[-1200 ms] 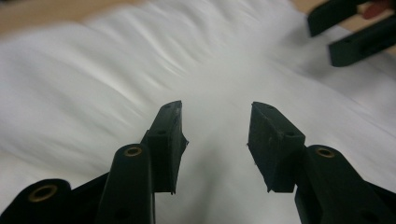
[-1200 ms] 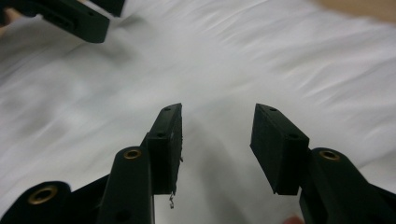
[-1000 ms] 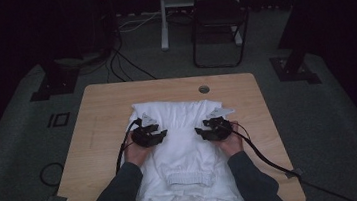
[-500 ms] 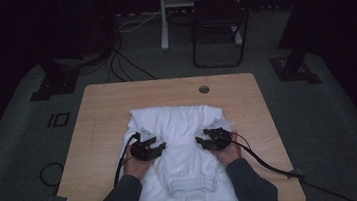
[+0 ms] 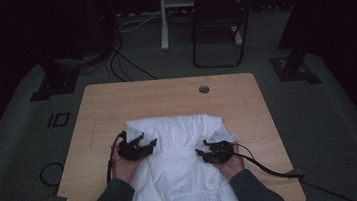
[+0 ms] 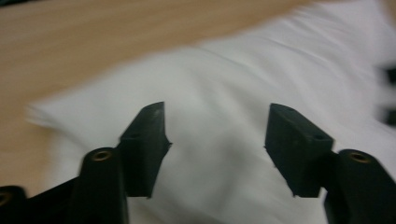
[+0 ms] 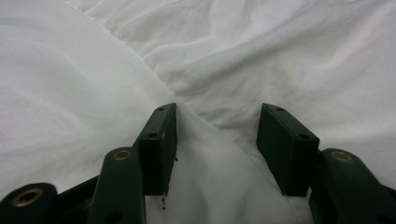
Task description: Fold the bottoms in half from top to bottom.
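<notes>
Both hands have drawn back toward the person since the earlier frames, and the white garment (image 5: 181, 165) has come with them: its far edge now lies nearer the bench's (image 5: 116, 99) middle, well short of the round cable hole (image 5: 204, 89).

Garment: one, white, wrinkled cotton, folded into a rough rectangle; ribbed elastic band at the near end, which overhangs the bench's near edge between the person's sleeves.

Left gripper (image 5: 143, 147): at the garment's left edge, jaws just opened wider, released, nothing between them in the left gripper view (image 6: 215, 144), only cloth beneath.
Right gripper (image 5: 207, 154): at the garment's right side, jaws parted and straddling a raised fold (image 7: 217, 140); whether the pads pinch it I cannot tell.

Room: bare wood left, right and beyond the garment, widest on the far side.

Count: two grippers, one garment, one bench, one chair (image 5: 219, 26) on the floor beyond.
</notes>
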The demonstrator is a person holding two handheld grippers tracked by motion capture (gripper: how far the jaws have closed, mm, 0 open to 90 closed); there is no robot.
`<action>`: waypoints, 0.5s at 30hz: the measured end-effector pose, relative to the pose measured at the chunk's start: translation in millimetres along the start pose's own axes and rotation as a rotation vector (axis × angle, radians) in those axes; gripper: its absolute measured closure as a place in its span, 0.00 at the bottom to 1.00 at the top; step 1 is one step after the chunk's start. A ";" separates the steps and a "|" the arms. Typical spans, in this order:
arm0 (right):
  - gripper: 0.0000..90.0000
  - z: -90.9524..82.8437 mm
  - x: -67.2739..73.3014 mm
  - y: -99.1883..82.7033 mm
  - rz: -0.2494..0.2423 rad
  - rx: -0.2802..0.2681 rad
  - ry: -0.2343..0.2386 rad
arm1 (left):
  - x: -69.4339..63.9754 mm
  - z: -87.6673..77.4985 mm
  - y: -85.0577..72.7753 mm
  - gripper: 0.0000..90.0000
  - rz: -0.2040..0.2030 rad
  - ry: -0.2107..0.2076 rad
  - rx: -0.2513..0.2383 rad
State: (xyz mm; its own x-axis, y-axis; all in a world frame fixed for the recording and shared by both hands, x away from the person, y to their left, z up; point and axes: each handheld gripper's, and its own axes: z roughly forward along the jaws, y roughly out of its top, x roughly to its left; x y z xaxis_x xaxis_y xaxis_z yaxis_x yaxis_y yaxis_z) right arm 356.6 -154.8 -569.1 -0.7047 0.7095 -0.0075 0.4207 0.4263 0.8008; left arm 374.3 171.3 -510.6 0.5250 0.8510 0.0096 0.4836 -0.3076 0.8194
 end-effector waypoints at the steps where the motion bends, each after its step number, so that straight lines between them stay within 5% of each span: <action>1: 0.52 0.0 0.0 0.0 0.000 0.000 0.000 | 0.0 0.0 0.0 0.40 0.000 0.000 0.000; 2: 0.52 0.0 -0.1 0.0 0.000 0.000 0.000 | 24.4 12.5 10.9 0.38 -0.065 0.046 0.023; 3: 0.52 0.0 -0.1 0.0 0.000 0.000 0.000 | 24.4 12.5 10.9 0.37 -0.065 0.046 0.023; 4: 0.52 0.0 -0.4 0.0 0.002 -0.001 0.003 | 44.6 29.1 14.9 0.36 -0.115 0.085 0.062; 8: 0.52 -0.3 -1.3 0.1 0.009 0.000 0.008 | 71.0 58.0 6.9 0.32 -0.160 0.167 0.146; 10: 0.52 -0.2 -1.6 0.0 0.011 -0.002 0.010 | 77.6 63.2 1.3 0.32 -0.184 0.158 0.157; 15: 0.52 -0.3 -1.6 0.0 0.012 -0.002 0.011 | 78.7 65.8 -4.9 0.32 -0.171 0.126 0.162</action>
State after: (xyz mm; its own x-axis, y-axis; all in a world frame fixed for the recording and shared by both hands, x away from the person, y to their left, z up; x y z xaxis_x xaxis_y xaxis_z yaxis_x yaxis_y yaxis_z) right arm 357.6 -156.1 -568.9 -0.7059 0.7082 0.0083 0.4275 0.4166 0.8023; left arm 459.3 211.8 -551.5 0.3395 0.9397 -0.0418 0.6690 -0.2100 0.7130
